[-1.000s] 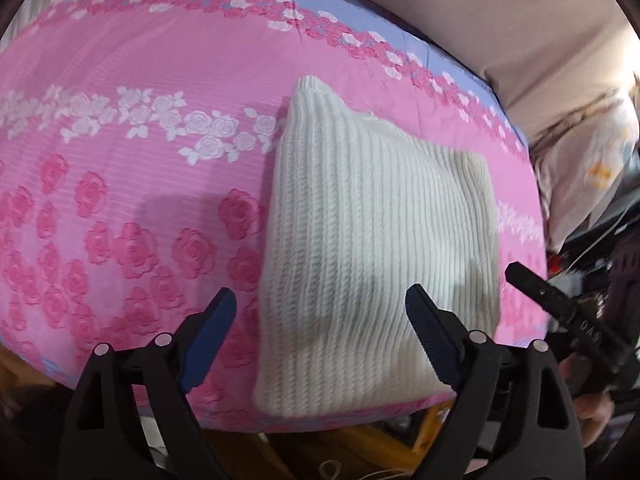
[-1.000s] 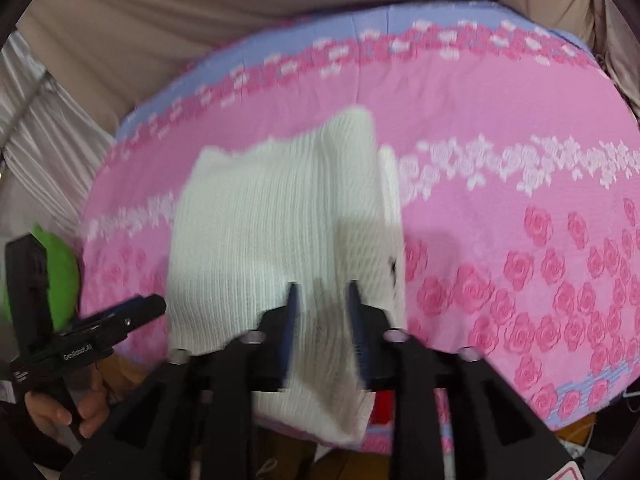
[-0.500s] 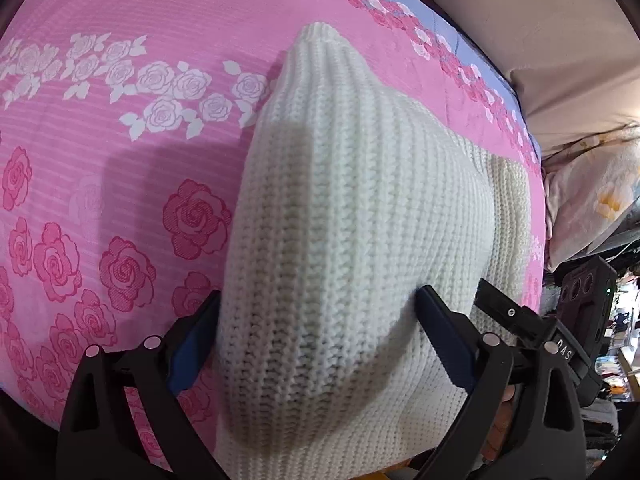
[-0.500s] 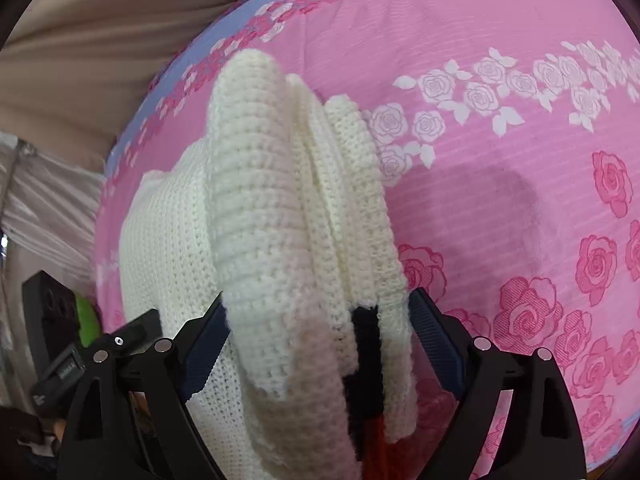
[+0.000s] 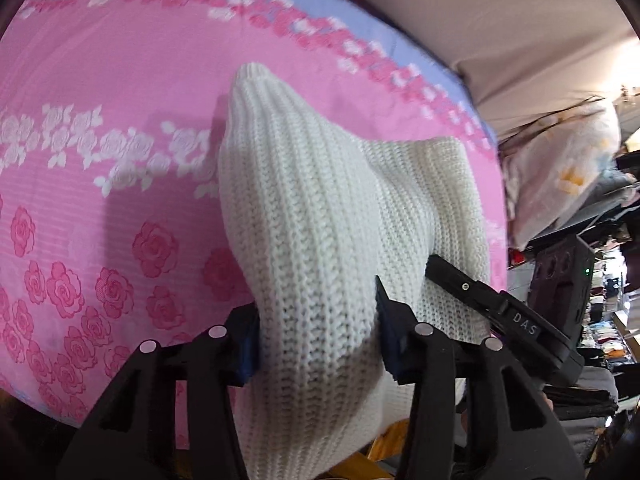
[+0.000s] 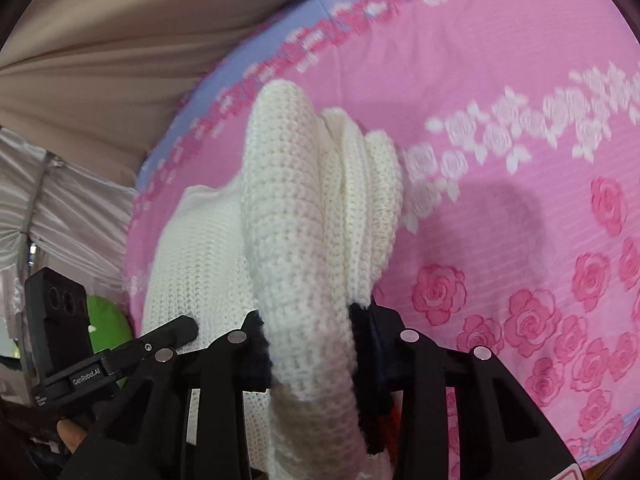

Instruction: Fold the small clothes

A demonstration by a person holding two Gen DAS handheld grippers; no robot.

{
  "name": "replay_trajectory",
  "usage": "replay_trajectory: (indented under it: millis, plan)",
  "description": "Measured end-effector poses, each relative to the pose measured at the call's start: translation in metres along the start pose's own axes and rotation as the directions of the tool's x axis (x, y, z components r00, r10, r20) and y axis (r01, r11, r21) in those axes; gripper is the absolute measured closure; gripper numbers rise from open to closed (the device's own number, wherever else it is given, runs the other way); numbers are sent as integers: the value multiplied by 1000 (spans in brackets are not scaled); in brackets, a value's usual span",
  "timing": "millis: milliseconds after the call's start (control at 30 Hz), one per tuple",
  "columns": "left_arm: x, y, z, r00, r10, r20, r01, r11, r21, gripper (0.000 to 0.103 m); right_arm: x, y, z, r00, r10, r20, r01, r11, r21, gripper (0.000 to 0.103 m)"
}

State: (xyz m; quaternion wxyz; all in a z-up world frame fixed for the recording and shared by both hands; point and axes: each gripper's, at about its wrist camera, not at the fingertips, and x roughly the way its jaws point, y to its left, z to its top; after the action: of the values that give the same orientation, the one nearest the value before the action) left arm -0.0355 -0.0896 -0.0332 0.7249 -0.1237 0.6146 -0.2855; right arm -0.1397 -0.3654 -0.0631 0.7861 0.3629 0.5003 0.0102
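A white knit garment (image 5: 320, 208) lies folded on the pink rose-print bed sheet (image 5: 100, 80). Its near left edge bulges up between the blue pads of my left gripper (image 5: 318, 340), whose jaws are closing and press on the knit from both sides. In the right wrist view the garment (image 6: 288, 208) shows stacked layers, and my right gripper (image 6: 312, 344) is closing on that thick bundle, its pads pinching it. Each gripper shows in the other's view: the right one (image 5: 500, 312) beside the knit's right edge, the left one (image 6: 120, 356) at its left edge.
The bed sheet (image 6: 500, 220) stretches far to either side of the garment. Beige fabric (image 5: 480, 8) backs the bed. A pale printed pillow (image 5: 560, 184) and cluttered shelves sit off the right edge. A green object (image 6: 104, 324) and a white drape (image 6: 60, 208) lie off the left.
Both grippers came in over the garment's near edge, stood wide around it, then closed on it. The knit now bunches up between the pads, its near edge lifted.
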Motion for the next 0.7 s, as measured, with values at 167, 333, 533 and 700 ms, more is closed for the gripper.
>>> replay_trajectory:
  millis: [167,333,533,700]
  plan:
    - [22,8,5,996,83,15,-84,996,19,46,-16,-10,15,999,-29,27,30,1000,-6,59]
    - [19,20,-8,987,159,37,-158,987,-12,42,-12,-41,9,992,-126,11,125,990,73,57]
    - [23,13,-22,966,253,49,-257,963,80,41,-36,-1,-13,988,-138,68,143,987,-68,70]
    - [25,7,-24,958,282,52,-286,951,116,40,-49,5,-13,978,-172,121,182,981,-74,91]
